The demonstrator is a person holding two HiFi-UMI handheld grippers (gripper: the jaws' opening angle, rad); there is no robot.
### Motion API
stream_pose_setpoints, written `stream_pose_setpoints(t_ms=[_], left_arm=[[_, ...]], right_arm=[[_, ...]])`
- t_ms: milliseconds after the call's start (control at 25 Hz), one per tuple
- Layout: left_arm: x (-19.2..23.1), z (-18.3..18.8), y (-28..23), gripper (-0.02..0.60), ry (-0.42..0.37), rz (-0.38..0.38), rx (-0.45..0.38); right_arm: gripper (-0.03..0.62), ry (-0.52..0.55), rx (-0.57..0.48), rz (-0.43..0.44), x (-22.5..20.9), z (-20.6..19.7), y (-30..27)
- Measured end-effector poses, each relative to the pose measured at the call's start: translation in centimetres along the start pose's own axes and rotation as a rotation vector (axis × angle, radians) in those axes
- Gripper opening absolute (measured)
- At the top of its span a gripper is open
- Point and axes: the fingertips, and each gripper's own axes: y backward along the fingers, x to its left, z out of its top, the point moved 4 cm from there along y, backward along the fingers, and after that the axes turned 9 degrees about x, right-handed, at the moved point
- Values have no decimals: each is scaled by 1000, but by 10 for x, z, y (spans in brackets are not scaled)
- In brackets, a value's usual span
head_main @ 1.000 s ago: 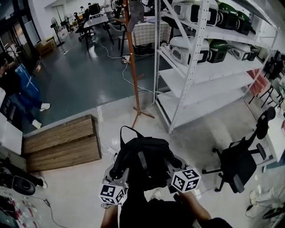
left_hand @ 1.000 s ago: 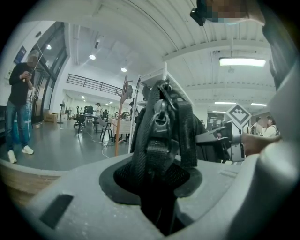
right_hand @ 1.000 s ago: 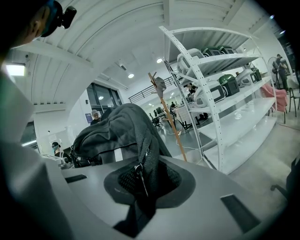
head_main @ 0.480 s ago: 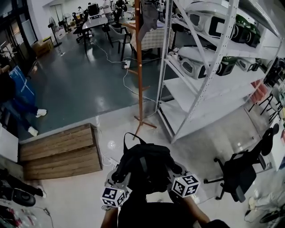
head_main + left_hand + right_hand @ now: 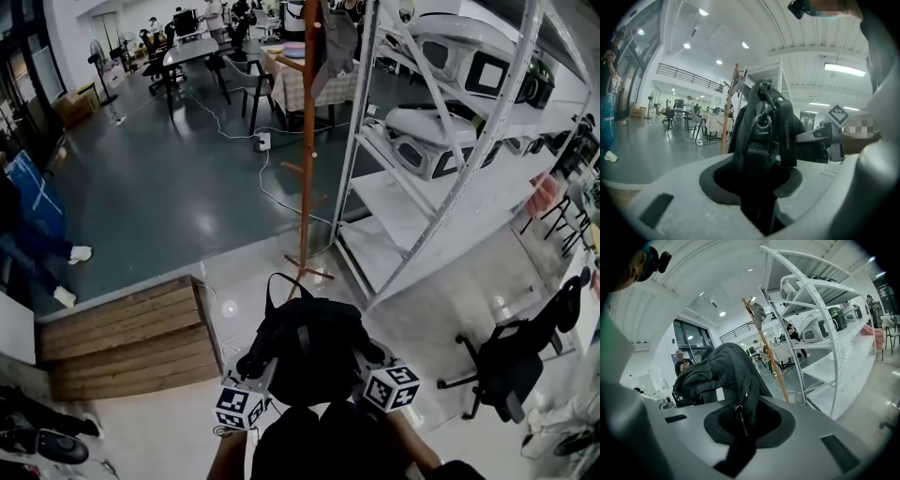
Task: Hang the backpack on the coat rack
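Observation:
A black backpack (image 5: 305,347) hangs between both grippers, low in the head view. My left gripper (image 5: 265,364) is shut on a strap with a buckle (image 5: 761,136) at its left side. My right gripper (image 5: 362,354) is shut on zippered fabric (image 5: 740,404) at its right side. The bag's top loop (image 5: 279,286) points toward the coat rack. The wooden coat rack (image 5: 309,141) stands straight ahead on the floor, its feet (image 5: 305,272) just beyond the bag. A grey garment (image 5: 335,42) hangs near its top. The rack also shows behind the bag (image 5: 727,117) and beside it (image 5: 769,355).
White metal shelving (image 5: 450,178) with white and green appliances stands right of the rack. A black office chair (image 5: 511,361) is at the right. A wooden platform (image 5: 122,328) lies at the left. Cables (image 5: 267,183) run past the rack's base. A person (image 5: 33,220) stands far left.
Both grippers have carried the backpack forward. The coat rack and shelving now stand closer and larger, with the rack's feet just ahead of the bag.

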Motion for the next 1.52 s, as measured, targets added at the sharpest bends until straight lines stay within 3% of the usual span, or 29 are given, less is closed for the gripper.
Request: stream_pose_setpoints(t_ms=[600,1520], left_arm=[[91,35,-81,140,2,8,-5],[215,79,-282,140,40,-42,70]], right_arm=[[46,-9,-18,6,-19,56,-101],[46,-40,4,-8,-123,144,-271]])
